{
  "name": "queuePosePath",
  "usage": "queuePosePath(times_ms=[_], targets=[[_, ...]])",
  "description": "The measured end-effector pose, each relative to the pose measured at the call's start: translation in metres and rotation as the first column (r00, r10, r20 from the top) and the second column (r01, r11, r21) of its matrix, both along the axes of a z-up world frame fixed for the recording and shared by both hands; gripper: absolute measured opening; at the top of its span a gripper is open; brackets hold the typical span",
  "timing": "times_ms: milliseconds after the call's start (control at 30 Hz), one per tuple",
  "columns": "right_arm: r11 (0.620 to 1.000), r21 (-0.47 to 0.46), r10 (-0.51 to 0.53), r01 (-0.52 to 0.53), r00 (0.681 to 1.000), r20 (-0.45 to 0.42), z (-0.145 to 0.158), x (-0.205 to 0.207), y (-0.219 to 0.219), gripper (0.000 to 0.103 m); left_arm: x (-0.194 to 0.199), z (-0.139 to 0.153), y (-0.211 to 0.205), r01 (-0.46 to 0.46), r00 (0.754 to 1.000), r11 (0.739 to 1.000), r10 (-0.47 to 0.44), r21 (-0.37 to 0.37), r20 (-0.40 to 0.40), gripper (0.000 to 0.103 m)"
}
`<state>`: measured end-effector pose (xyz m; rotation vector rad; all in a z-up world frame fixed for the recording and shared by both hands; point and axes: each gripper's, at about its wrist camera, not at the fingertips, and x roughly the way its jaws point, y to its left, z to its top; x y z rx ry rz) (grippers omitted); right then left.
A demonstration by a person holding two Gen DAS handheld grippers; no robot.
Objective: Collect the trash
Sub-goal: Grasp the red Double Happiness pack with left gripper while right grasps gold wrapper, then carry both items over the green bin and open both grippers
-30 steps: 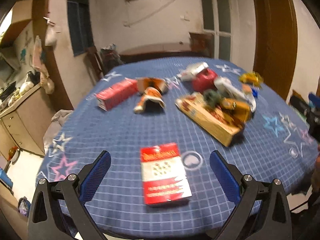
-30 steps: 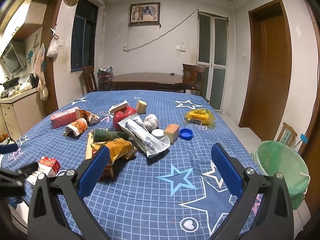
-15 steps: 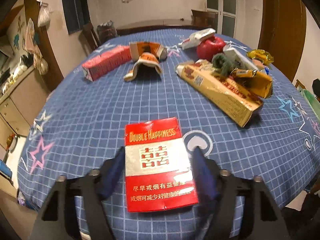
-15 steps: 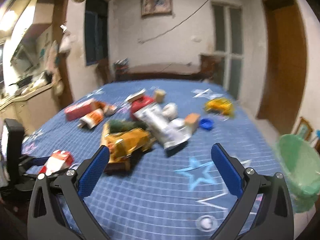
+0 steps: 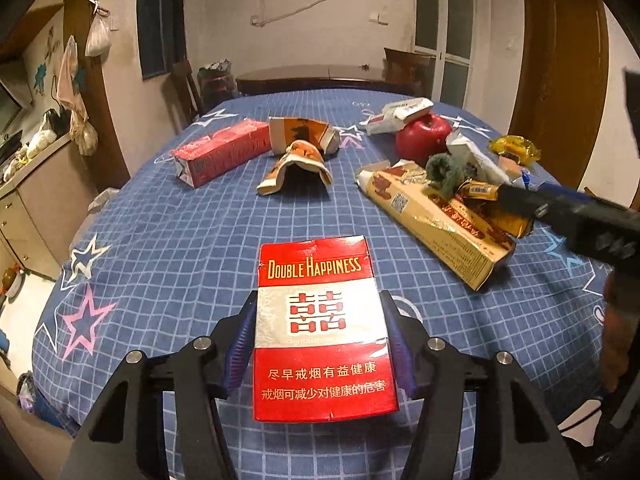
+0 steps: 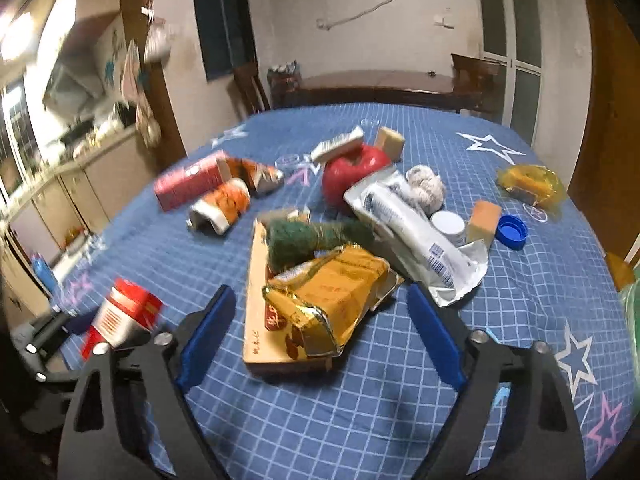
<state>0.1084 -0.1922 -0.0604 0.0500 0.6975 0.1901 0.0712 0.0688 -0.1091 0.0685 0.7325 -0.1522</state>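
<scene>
Left tongs [image 5: 322,344] are clamped on the red cigarette pack [image 5: 323,328], blue pads [image 5: 240,344] pressed flat against both long sides, the pack near the front edge of the table [image 5: 160,248] with its blue checked cloth. Whether the pack is lifted off the cloth or resting on it, I can't tell. Over to the right tongs [image 6: 320,332]: jaws apart and closing, straddling the near end of the gold foil packet [image 6: 324,300], pads not touching it. That packet lies on top of a long tan carton [image 6: 256,320], with a dark green fuzzy bundle [image 6: 308,236] just behind it. Beside them, a crumpled white wrapper [image 6: 416,232], a red apple [image 6: 352,176], a ball of string [image 6: 426,188], a blue bottle cap [image 6: 512,232] and a yellow wrapper [image 6: 528,180] further out. A pink box [image 6: 188,184] and torn orange cartons [image 6: 224,208] sit to the left. From the right camera the left tongs and pack show as a blur at the lower left.
</scene>
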Motion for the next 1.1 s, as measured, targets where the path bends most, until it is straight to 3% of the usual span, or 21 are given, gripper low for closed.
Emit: queuePosePath(times_ms=[33, 67, 100, 167, 267, 500, 800, 1000, 1100], targets=[[1.000, -0.026, 0.000, 0.000, 1.000, -0.006, -0.003, 0.001, 0.002, 0.071, 0.000, 0.000, 0.000, 0.005, 1.000, 1.000, -0.005, -0.006, 0.001, 0.059], [0.999, -0.044, 0.000, 0.000, 1.000, -0.012, -0.005, 0.001, 0.002, 0.057, 0.001, 0.000, 0.000, 0.008, 1.000, 1.000, -0.008, -0.010, 0.000, 0.059], [0.997, -0.072, 0.000, -0.002, 0.999, -0.032, -0.010, 0.003, 0.004, 0.052, 0.002, -0.001, 0.001, 0.011, 1.000, 1.000, -0.011, -0.016, -0.002, 0.059], [0.997, -0.078, -0.009, 0.006, 1.000, -0.028, -0.014, 0.005, 0.001, 0.051, 0.000, -0.001, 0.001, 0.015, 1.000, 1.000, -0.015, -0.023, -0.001, 0.059], [0.999, -0.047, -0.013, 0.013, 1.000, -0.007, -0.010, -0.002, -0.006, 0.042, -0.001, 0.001, 0.001, 0.022, 1.000, 0.999, -0.021, -0.029, 0.013, 0.059], [1.000, -0.004, -0.024, 0.024, 0.998, 0.051, 0.007, -0.029, -0.014, 0.040, -0.003, 0.017, -0.007, 0.046, 0.997, 0.998, -0.045, -0.031, 0.056, 0.059], [0.997, 0.054, -0.068, 0.060, 0.984, 0.166, 0.051, -0.077, -0.041, 0.039, -0.006, 0.061, -0.046, 0.150, 0.979, 0.987, -0.141, -0.052, 0.144, 0.059], [0.988, 0.056, -0.150, 0.141, 0.955, 0.256, 0.076, -0.098, -0.076, 0.039, -0.006, 0.090, -0.100, 0.268, 0.947, 0.963, -0.258, -0.024, 0.193, 0.059], [0.976, 0.056, -0.216, 0.209, 0.930, 0.297, 0.088, -0.108, -0.103, 0.039, -0.005, 0.107, -0.137, 0.351, 0.915, 0.936, -0.339, -0.019, 0.216, 0.059]])
